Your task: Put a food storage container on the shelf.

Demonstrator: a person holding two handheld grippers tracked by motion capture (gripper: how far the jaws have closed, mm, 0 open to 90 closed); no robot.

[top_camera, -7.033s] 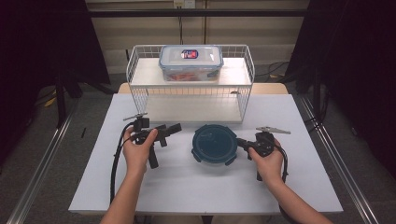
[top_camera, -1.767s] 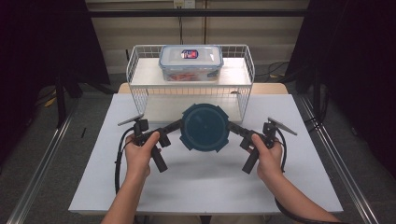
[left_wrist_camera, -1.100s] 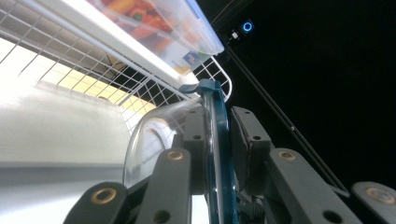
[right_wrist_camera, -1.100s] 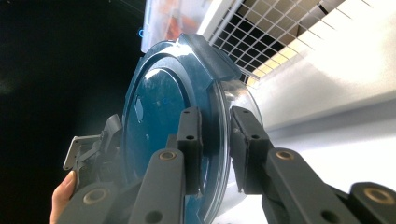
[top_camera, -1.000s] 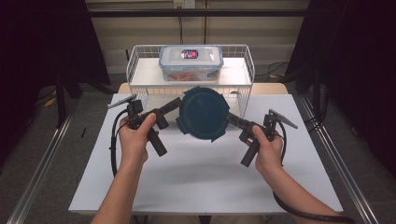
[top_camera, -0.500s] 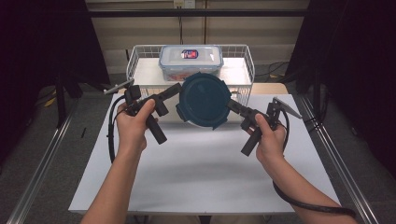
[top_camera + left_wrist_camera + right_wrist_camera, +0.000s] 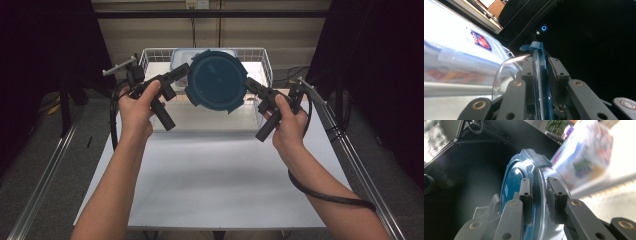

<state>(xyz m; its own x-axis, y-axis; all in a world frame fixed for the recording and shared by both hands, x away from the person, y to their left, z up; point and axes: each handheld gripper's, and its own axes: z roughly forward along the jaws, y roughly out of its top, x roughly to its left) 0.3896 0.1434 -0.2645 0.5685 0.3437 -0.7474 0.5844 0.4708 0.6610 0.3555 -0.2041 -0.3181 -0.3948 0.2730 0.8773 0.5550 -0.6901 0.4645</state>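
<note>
Both grippers have risen since the earlier frames, carrying the round container [image 7: 216,80] up off the table [image 7: 210,185], so that it now hangs in front of the wire basket [image 7: 260,54] and covers most of the box [image 7: 176,56] behind. The left gripper [image 7: 184,70] is clamped on the container's left rim, its jaws pinching the blue lid edge. The right gripper [image 7: 248,84] grips the opposite rim the same way. The lid faces the camera, tilted nearly upright, well above the white tabletop.

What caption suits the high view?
Both grippers, left gripper and right gripper, hold a round blue-lidded container aloft.
</note>
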